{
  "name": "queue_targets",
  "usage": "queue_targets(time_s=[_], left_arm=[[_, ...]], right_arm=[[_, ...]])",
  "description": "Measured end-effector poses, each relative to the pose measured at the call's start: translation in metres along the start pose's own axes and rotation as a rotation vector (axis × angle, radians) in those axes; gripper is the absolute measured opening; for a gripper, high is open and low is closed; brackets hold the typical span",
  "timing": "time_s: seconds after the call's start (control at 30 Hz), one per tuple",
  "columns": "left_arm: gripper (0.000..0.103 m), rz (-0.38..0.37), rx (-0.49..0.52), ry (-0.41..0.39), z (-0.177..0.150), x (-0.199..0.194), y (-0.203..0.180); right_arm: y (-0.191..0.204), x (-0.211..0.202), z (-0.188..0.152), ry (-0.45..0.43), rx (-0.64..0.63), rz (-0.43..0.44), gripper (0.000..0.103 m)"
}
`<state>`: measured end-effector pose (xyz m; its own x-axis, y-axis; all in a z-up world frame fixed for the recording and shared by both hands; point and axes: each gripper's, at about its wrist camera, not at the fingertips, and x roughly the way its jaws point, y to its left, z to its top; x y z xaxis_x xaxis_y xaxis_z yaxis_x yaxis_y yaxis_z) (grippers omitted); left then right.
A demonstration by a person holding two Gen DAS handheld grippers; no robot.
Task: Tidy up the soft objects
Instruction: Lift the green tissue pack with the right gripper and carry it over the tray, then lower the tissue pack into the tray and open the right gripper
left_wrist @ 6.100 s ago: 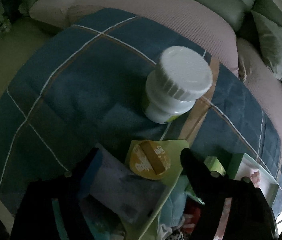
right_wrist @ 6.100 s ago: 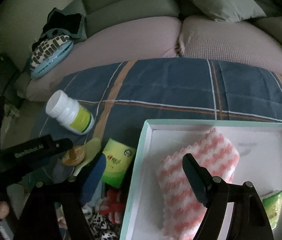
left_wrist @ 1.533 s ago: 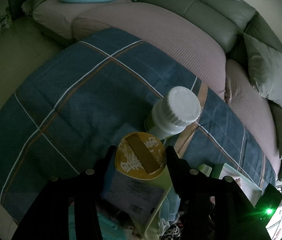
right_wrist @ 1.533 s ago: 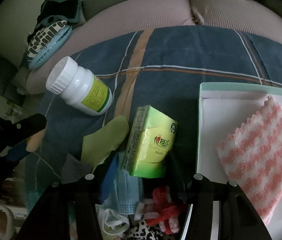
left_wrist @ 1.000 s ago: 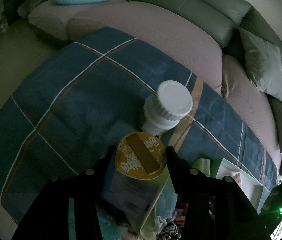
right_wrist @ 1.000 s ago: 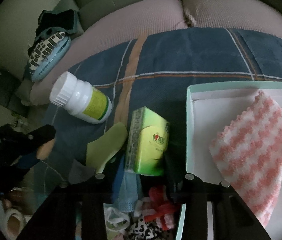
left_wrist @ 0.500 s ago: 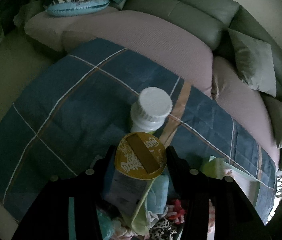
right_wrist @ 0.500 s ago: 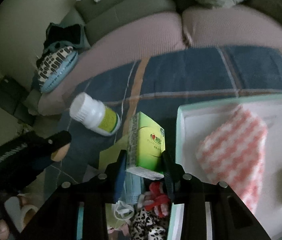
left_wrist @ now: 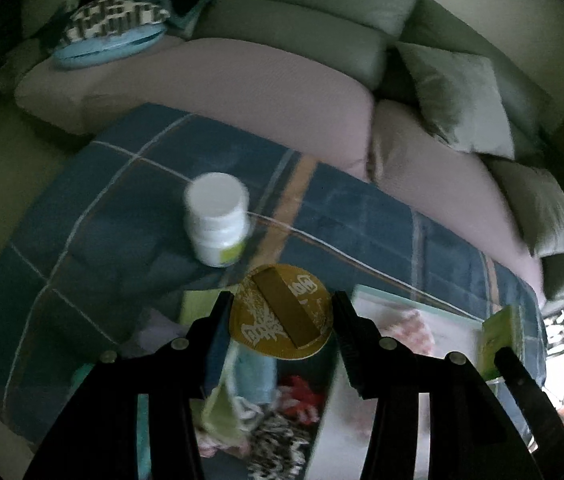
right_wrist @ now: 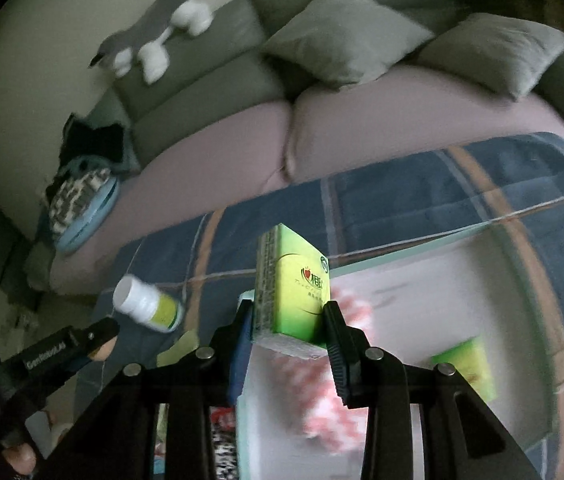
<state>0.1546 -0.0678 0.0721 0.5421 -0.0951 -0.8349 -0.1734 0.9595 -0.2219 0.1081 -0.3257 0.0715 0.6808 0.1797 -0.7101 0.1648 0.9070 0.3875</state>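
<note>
R gripper [right_wrist: 288, 320] pinches tissue pack [right_wrist: 292, 284] over tray [right_wrist: 522, 432] edge for drop-in, L gripper [left_wrist: 282, 320] clamps wipes pack [left_wrist: 281, 317] ready to follow

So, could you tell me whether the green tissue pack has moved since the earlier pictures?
Yes. The green tissue pack, clamped in the right gripper, has been lifted off the plaid blanket and now hangs over the white tray's left edge.

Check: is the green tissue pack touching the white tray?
Apart. In the right wrist view the right gripper holds the tissue pack lifted above the tray.
</note>
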Motion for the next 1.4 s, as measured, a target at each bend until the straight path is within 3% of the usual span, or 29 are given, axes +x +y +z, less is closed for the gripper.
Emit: queue_targets(time_s=[0.33,0.6,0.9,1.4], left_arm=[[0.051,-0.093,0.179,0.005,-0.022,-0.005,-0.083],[0.051,-0.118,0.352,0.062,-0.054,0.013,-0.152],[0.051,-0.087,0.352,0.120,-0.064,0.044,-0.159],[0.051,-0.106,0.325,0.164,-0.068,0.061,-0.158]], right_arm=[[-0.071,-0.046,0.009,-0.090,0.097,-0.145,0.037],[-0.097,-0.032,0.009,-0.054,0.148,-0.179,0.037],[-0.113,0.007,0.000,0.042,0.193,-0.157,0.037],[-0.105,0.019,-0.003,0.075,0.171,-0.164,0.037]])
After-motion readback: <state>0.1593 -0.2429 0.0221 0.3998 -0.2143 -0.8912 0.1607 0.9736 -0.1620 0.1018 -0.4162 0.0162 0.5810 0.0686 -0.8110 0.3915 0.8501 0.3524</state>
